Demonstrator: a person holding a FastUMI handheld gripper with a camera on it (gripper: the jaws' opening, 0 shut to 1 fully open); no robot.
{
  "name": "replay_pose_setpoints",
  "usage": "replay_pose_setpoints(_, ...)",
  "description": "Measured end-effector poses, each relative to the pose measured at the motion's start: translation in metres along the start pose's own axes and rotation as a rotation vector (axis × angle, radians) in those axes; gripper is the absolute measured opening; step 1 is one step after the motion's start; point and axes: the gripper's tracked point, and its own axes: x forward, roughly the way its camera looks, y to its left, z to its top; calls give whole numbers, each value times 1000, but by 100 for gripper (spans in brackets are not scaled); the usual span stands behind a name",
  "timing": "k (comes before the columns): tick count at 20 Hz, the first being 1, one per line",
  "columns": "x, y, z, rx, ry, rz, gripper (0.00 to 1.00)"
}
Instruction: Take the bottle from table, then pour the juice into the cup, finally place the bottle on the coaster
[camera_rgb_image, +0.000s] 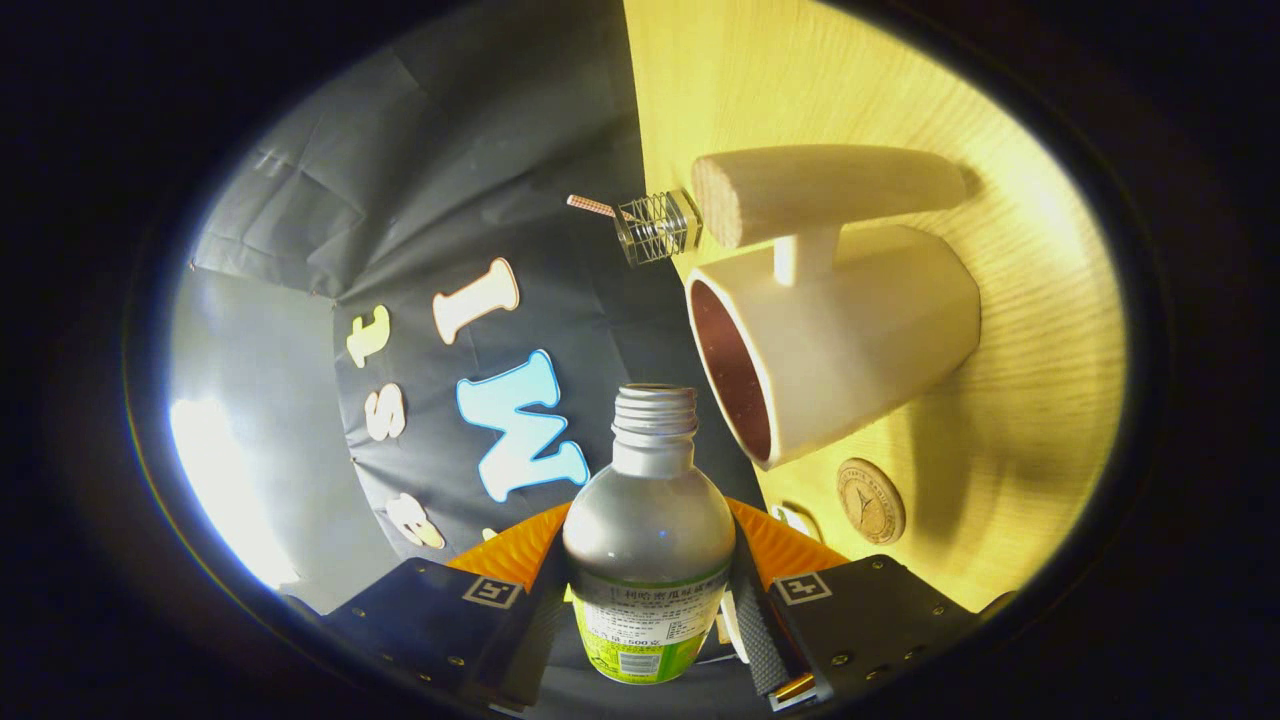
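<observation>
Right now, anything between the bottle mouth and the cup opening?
Nothing. In the gripper view, the bottle, clamped in the hand-held gripper, has its open mouth just short of the cup rim; the gap is bare.

The gripper (650, 600) is rolled over onto its side, so the table surface stands upright along one side of its view instead of lying flat beneath it. Its two fingers (515, 610) reach forward from the dark housing blocks (each block bears a small square marker), and their orange-backed tips flare outward past the grip. The fingers are closed inward with both dark inner pads pressing against opposite sides of the bottle (650, 540), which sits clamped between them, neck pointing forward along the fingers. The gap between the pads is taken up wholly by the bottle's body.
</observation>
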Motion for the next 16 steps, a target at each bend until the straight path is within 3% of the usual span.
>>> replay_pose_setpoints(9, -1, 6, -20, -283, 37, 7, 76)
replay_pose_setpoints(16, -11, 14, -40, -645, 63, -12, 76)
